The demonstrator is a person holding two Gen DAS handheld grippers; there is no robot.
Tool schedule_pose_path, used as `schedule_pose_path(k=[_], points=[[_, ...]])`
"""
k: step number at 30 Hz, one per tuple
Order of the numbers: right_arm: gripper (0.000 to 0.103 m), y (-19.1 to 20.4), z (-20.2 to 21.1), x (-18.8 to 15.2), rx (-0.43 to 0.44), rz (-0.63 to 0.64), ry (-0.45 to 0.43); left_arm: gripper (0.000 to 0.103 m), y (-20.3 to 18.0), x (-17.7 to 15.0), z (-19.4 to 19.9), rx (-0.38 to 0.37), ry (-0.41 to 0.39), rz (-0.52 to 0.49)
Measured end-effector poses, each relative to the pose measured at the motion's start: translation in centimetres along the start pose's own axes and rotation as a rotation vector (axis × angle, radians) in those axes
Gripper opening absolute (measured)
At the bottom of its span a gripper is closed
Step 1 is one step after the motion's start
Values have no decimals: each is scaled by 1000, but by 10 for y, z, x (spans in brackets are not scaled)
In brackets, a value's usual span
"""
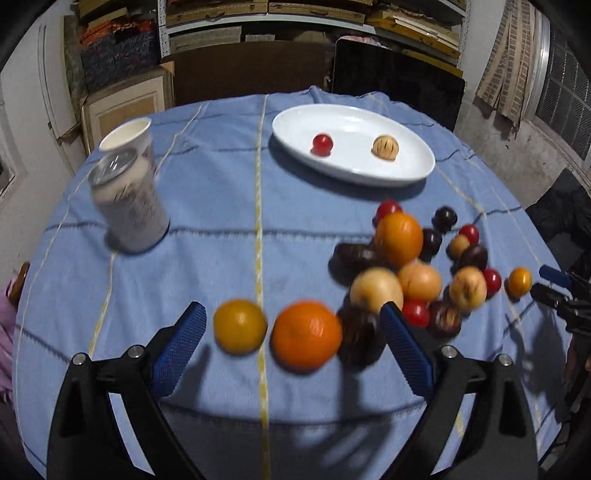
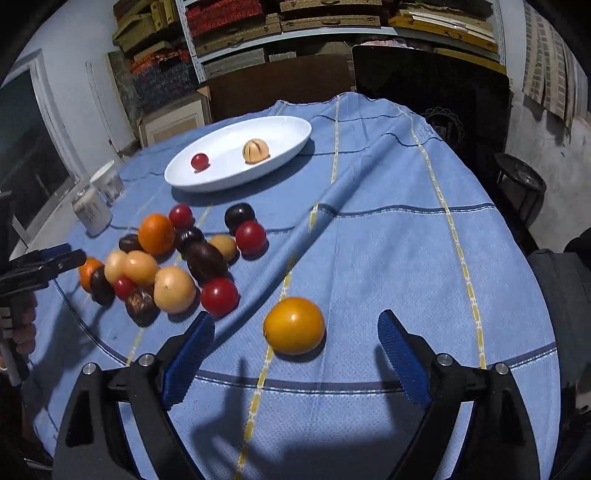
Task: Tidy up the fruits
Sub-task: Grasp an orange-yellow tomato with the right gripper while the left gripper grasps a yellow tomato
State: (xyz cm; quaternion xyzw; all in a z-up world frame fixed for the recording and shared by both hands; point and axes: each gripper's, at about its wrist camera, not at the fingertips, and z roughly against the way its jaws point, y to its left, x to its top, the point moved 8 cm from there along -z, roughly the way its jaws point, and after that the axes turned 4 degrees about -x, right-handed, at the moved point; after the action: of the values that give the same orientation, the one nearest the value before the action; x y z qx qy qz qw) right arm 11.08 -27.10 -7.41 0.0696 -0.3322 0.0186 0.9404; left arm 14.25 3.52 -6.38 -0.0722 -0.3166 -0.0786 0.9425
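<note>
White plate (image 2: 295, 138) holds only two fruits; your left tool (image 1: 293, 323) and right tool (image 2: 295, 328) gape empty, heap (image 2: 173, 258) unsorted.

Place: looking like a storeroom at home
Shelves (image 2: 332, 22): sagging under stacked boxes and boards
Table (image 2: 369, 258): wearing a blue cloth, fruit (image 2: 173, 266) lying loose

One plate (image 2: 236, 181) held two fruits (image 2: 200, 161); two cups (image 1: 127, 199) stood left; roughly seventeen fruits (image 2: 173, 258) lay loose nearby.
</note>
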Motion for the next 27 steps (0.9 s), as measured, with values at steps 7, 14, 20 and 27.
schedule_pose_path(k=[7,14,20,27], points=[[62,10,-18,-6,-35,10,49,93,20,-40,8,-20,28,123],[39,6,-27,-9,-73,-20,47,93,23,-41,5,15,28,96],[39,18,-10,-13,64,-84,25,82,38,-25,2,19,26,91],[39,60,-2,-22,166,-17,45,71,55,-23,-2,24,35,103]])
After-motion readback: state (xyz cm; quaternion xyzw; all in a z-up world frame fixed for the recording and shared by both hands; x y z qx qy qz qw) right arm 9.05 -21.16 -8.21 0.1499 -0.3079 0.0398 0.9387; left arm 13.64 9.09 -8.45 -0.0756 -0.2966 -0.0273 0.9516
